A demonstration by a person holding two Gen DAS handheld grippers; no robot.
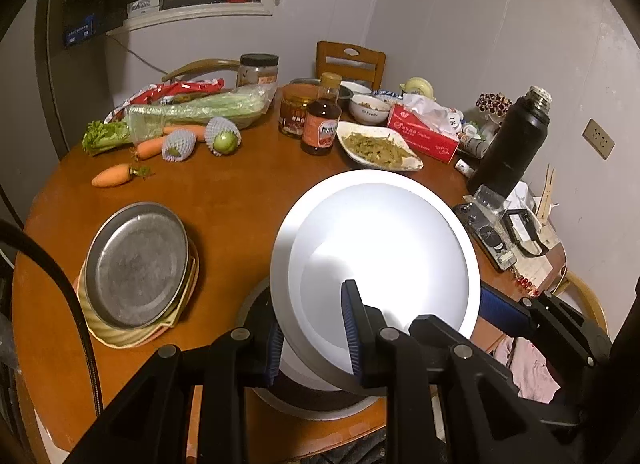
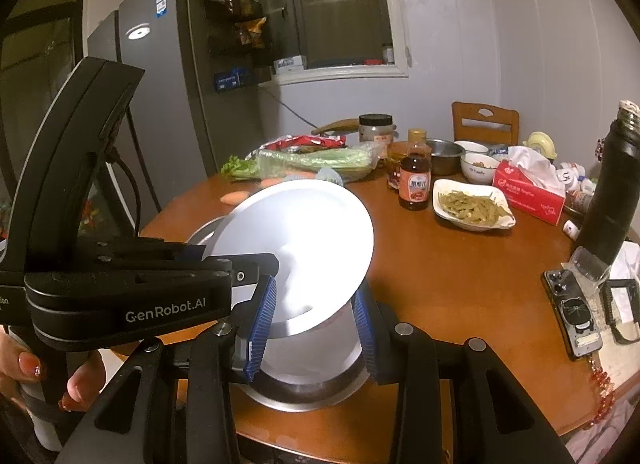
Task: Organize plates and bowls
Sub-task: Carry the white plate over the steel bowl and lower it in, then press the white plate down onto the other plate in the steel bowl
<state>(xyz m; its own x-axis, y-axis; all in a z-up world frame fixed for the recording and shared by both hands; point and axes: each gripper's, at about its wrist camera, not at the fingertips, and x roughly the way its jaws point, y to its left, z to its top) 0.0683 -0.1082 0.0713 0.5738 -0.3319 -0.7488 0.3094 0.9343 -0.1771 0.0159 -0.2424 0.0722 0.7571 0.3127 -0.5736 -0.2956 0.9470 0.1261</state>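
Plate (image 1: 376, 248) rim is clenched by your left tool (image 1: 316, 338) and right tool (image 2: 316, 328), tilted above the steel basin (image 2: 308, 388) beneath for stacking.

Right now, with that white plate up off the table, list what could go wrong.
1. The white plate hangs tilted, pinched only at its near rim by the left gripper and right gripper; it could slip or pivot out.
2. The steel dish sits directly beneath, so a drop would strike it.
3. Swinging the plate forward could knock the sauce bottle or the food dish.
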